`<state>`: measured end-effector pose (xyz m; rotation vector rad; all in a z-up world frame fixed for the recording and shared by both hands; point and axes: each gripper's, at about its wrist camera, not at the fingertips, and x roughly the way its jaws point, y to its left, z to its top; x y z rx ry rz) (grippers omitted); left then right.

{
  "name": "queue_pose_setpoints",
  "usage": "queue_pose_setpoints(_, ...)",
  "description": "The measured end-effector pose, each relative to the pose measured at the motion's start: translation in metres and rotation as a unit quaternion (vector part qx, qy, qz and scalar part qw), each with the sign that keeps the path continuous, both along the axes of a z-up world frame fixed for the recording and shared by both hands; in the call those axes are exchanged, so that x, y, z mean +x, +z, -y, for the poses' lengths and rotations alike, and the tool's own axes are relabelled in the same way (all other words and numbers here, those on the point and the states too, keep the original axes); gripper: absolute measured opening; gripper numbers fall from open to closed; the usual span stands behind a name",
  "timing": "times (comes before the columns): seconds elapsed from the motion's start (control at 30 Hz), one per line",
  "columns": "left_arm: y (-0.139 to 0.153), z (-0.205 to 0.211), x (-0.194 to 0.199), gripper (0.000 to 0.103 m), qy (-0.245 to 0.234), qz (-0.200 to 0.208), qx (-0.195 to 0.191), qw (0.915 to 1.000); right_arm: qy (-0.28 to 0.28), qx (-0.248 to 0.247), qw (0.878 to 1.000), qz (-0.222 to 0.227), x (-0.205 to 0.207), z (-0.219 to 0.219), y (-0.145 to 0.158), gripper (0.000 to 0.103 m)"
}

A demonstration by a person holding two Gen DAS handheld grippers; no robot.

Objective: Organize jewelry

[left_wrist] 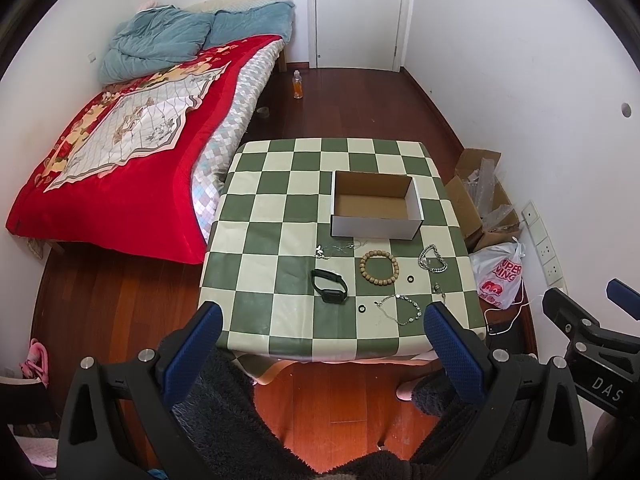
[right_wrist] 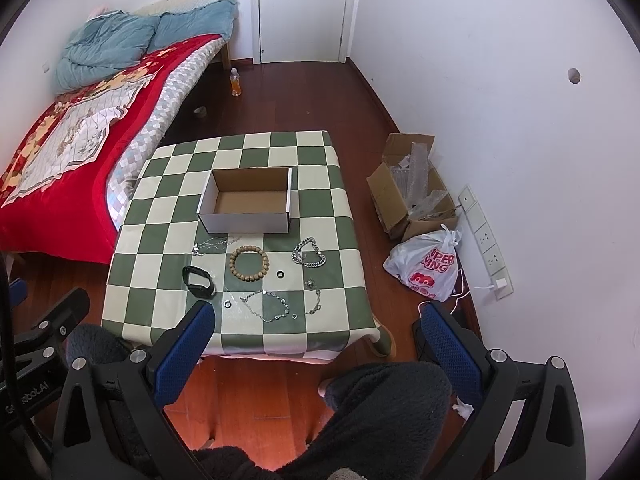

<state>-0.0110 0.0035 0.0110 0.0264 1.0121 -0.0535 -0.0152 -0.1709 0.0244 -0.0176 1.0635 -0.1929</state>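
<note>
Jewelry lies loose on the green-and-cream checked tabletop [left_wrist: 256, 240], in front of an open white cardboard box [left_wrist: 376, 232] with a bare brown interior: round wooden bead bracelet [left_wrist: 379, 265], chunky silver chain [left_wrist: 432, 259], fine silver necklace [left_wrist: 400, 309], black band watch [left_wrist: 329, 285], two small dark rings [left_wrist: 409, 279]. Left tool [left_wrist: 324, 344] and right tool [right_wrist: 316, 344] hover apart, blue textured pads, short of the near edge. Floor bag [right_wrist: 428, 268] reads "SUPER MING".

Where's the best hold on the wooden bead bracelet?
Take the wooden bead bracelet from straight above, one finger inside the ring and one outside, pinching its near arc. It lies flat as an open loop on the table, so a side approach has little to catch.
</note>
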Motion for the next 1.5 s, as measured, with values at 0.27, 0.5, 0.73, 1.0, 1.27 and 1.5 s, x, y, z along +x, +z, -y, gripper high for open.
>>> queue_pose_setpoints(0.27, 0.004, -0.003, 0.001, 0.103, 0.002, 0.003, -0.001, 1.0, -0.003, 0.0, 1.0, 0.005, 0.0, 0.001, 0.005, 0.103)
queue_pose_setpoints(0.5, 0.007, -0.002, 0.003, 0.103, 0.003, 0.003, -0.001, 1.0, 0.0, -0.001, 1.0, 0.007, -0.002, 0.0, 0.007, 0.103)
queue_pose_setpoints(0.73, 0.011, -0.005, 0.002, 0.103, 0.006, 0.009, -0.002, 0.9999, 0.007, -0.002, 1.0, 0.009, -0.002, -0.007, 0.008, 0.103)
queue_pose_setpoints(1.0, 0.01, -0.007, 0.001, 0.103, 0.007, 0.012, -0.003, 0.9999, 0.011, 0.002, 1.0, 0.014, 0.001, -0.008, 0.011, 0.103)
queue_pose_setpoints(1.27, -0.017, -0.017, 0.056, 0.103, 0.05, 0.017, 0.022, 0.9984, -0.037, 0.021, 0.999, 0.012, 0.029, 0.027, -0.02, 0.103)
queue_pose_setpoints(1.5, -0.095, -0.021, 0.118, 0.103, 0.075, -0.043, 0.062, 0.9944, -0.078, 0.057, 0.994, -0.053, 0.078, 0.072, -0.105, 0.103)
